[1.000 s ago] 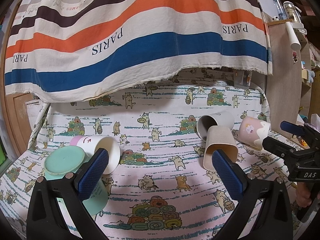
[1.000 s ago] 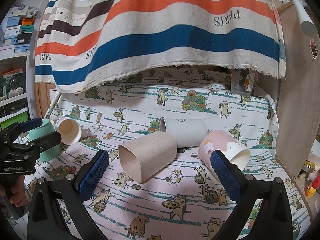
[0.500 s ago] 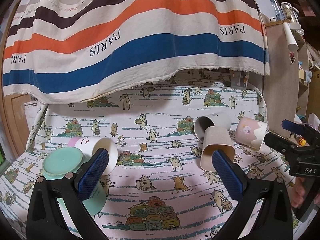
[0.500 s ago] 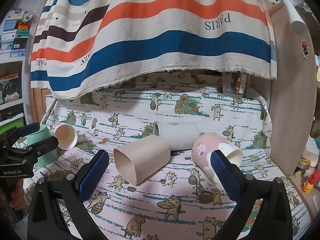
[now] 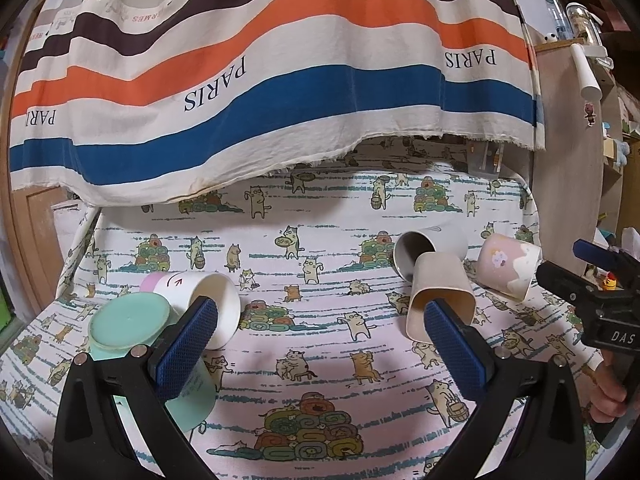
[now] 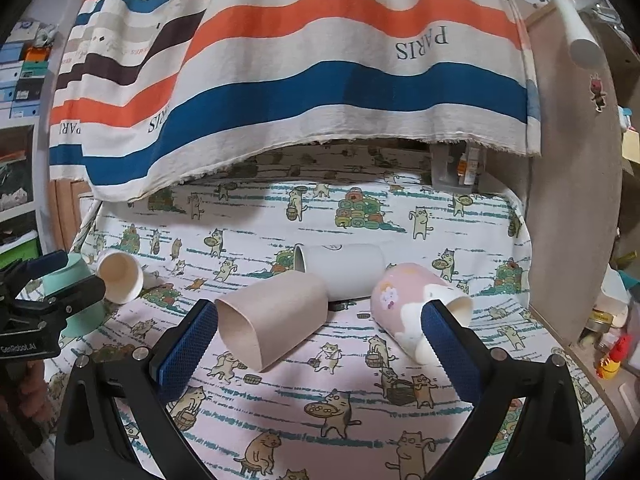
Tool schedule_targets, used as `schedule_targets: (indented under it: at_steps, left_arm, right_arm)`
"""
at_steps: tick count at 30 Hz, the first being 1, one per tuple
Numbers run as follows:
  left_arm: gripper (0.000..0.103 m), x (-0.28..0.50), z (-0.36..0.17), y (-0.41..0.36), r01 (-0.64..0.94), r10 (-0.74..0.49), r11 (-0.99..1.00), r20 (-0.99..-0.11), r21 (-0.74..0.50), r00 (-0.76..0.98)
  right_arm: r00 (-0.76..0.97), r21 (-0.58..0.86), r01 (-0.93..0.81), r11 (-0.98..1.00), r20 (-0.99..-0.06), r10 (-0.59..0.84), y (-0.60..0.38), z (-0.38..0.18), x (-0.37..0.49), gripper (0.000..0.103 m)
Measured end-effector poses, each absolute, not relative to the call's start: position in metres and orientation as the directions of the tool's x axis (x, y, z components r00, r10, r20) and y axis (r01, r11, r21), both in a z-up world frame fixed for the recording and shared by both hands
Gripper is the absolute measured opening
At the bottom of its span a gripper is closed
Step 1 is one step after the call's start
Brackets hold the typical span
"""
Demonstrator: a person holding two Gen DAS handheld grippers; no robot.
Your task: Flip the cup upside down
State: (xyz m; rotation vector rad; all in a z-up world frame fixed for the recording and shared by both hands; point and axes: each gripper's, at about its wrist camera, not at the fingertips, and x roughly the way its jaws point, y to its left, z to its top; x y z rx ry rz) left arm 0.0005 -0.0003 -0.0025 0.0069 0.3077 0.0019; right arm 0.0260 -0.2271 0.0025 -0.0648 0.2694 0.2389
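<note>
Where striped drape [image 5: 280,80] overhangs cat-print cloth [image 6: 320,384], left claw [image 5: 318,338], right claw [image 6: 320,340] spread, empty.

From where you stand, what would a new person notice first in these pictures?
First, the big striped cloth printed PARIS, hanging over the back of the cat-print tablecloth. Next, the cups: a beige cup, a white cup and a pink cup lie tipped together on the right, while a mint cup stands upside down on the left. Both grippers are open and empty.
</note>
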Motion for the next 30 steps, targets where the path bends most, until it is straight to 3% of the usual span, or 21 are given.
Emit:
schedule_targets:
  at_steps: [13, 17, 21, 25, 28, 30]
  left_arm:
    - [0.103, -0.004, -0.002, -0.001, 0.03, -0.028, 1.0, -0.297, 0.002, 0.954]
    - [0.103, -0.014, 0.002, -0.009, 0.08, -0.063, 0.996, -0.281, 0.05, 0.958]
    - [0.103, -0.013, 0.016, -0.021, 0.062, -0.02, 0.988, -0.278, 0.141, 0.96]
    - [0.103, 0.0, 0.039, -0.013, 0.063, -0.034, 0.994, -0.299, 0.089, 0.954]
    - [0.103, 0.013, 0.052, -0.002, 0.044, -0.024, 0.997, -0.298, 0.06, 0.954]
    - [0.103, 0.02, 0.056, 0.005, 0.022, -0.007, 0.999, -0.288, 0.049, 0.958]
  right_arm:
    - [0.936, -0.025, -0.243, 0.97, -0.267, 0.228, -0.227, 0.002, 0.025, 0.102]
    - [0.94, -0.004, -0.24, 0.971, -0.252, 0.232, -0.232, 0.006, 0.018, 0.102]
    - [0.935, 0.017, -0.259, 0.966, -0.248, 0.255, -0.238, 0.023, 0.013, 0.102]
    - [0.919, 0.035, -0.264, 0.964, -0.293, 0.262, -0.241, 0.038, 0.02, 0.102]
    - [0.909, 0.087, -0.27, 0.959, -0.304, 0.284, -0.243, 0.053, 0.032, 0.091]
    - [0.908, 0.108, -0.267, 0.958, -0.305, 0.288, -0.242, 0.059, 0.04, 0.09]
